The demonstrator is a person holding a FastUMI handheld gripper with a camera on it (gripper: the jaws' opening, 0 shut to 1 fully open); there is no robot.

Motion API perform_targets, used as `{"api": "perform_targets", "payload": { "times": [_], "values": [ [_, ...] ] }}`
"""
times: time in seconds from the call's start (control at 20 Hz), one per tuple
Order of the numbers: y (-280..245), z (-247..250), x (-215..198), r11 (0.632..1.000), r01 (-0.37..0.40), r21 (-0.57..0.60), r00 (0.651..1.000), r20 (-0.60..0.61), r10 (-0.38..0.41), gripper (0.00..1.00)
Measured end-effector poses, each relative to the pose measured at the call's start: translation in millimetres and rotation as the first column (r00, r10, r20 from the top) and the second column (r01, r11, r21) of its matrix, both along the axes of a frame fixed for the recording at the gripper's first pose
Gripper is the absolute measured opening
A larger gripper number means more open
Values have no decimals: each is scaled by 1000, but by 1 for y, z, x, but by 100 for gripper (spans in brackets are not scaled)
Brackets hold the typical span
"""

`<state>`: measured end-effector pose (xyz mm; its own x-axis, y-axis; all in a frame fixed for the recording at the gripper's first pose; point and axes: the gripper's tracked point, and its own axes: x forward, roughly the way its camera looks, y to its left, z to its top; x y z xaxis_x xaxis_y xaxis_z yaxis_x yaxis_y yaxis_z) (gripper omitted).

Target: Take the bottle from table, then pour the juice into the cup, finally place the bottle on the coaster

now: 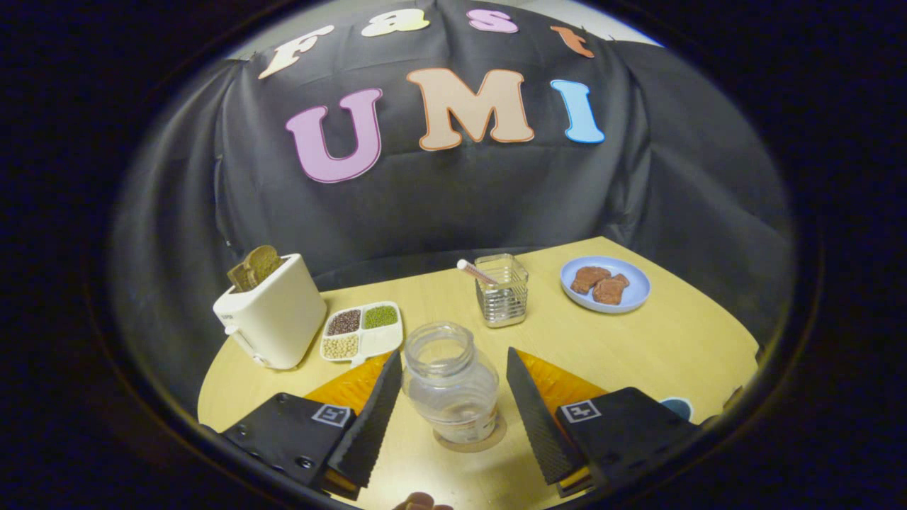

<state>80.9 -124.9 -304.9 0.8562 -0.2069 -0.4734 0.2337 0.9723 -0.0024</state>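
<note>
Your gripper (453,375) stands open, its fingers either side of the clear, open-mouthed plastic bottle (451,386) without touching it. The bottle sits upright on a round coaster (496,438) on the pale wooden table (666,347) (no readable label). Beyond stand a ribbed glass cup (502,292), a white toaster (273,312), a sectioned bean tray (361,331) and a blue plate (634,280), against black cloth.

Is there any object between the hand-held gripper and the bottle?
No. The bottle stands on the coaster, between the open fingers of the hand-held gripper, with a gap on each side.
</note>
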Motion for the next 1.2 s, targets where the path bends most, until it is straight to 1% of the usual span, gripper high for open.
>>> {"api": "perform_targets", "payload": {
  "times": [0.2,0.4,0.55,0.7,0.85,1.05,1.2],
  "values": [
    [3,29,6,1000,-10,-16,998,54,10,91],
    [8,83,12,999,-19,-40,990,138,25,91],
    [12,129,16,996,-33,-88,979,195,49,91],
    [19,172,19,990,-52,-129,968,238,82,91],
    [32,205,22,983,-90,-158,960,250,128,91],
    [46,245,24,967,-116,-226,949,264,175,91],
    [69,269,30,959,-166,-229,935,272,226,91]
  ]
}}
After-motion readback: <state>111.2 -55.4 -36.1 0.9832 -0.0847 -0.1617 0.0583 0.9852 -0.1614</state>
